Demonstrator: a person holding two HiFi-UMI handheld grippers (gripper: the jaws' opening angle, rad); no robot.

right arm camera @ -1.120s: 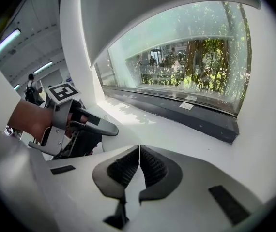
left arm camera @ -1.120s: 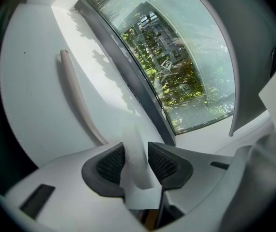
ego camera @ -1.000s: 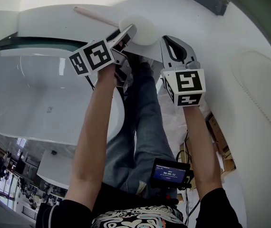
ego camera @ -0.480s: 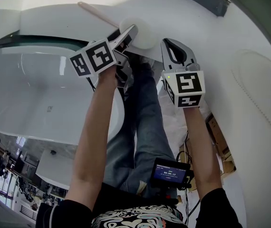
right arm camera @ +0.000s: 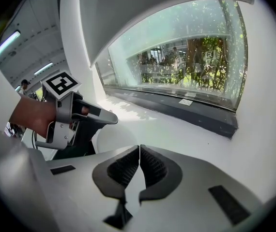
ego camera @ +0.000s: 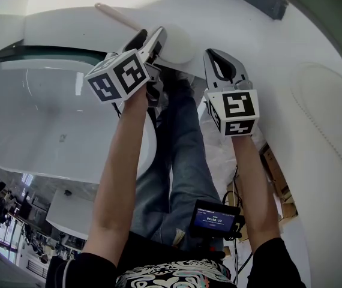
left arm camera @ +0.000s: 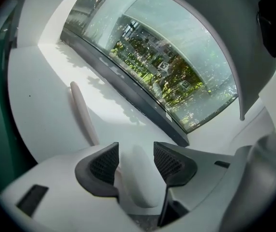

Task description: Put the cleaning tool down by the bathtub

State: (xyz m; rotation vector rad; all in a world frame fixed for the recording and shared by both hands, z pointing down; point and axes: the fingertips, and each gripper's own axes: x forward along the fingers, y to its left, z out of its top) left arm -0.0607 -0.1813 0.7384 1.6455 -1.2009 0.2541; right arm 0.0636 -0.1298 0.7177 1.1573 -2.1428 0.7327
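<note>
The cleaning tool is a white rounded head (ego camera: 182,45) on a pale handle (ego camera: 118,16). It lies on the white ledge beside the bathtub (ego camera: 45,119). My left gripper (ego camera: 151,36) straddles the head, and its jaws are opening. In the left gripper view the head (left arm camera: 139,180) sits between the dark pads (left arm camera: 104,164) with a gap on the right side, and the handle (left arm camera: 82,116) runs away to the upper left. My right gripper (ego camera: 220,57) hovers just right of the head, shut and empty (right arm camera: 139,151). From the right gripper view the left gripper (right arm camera: 77,117) stands over the head (right arm camera: 110,135).
The person's legs in jeans (ego camera: 180,152) stand below the grippers, with a small screen device (ego camera: 213,219) at the waist. A white padded surface (ego camera: 330,137) curves along the right. A large curved window (left arm camera: 157,66) with a dark sill lies beyond the ledge.
The left gripper's jaws have spread apart around the tool's head, and its marker cube has turned a little leftward. The right gripper has stayed nearly still.
</note>
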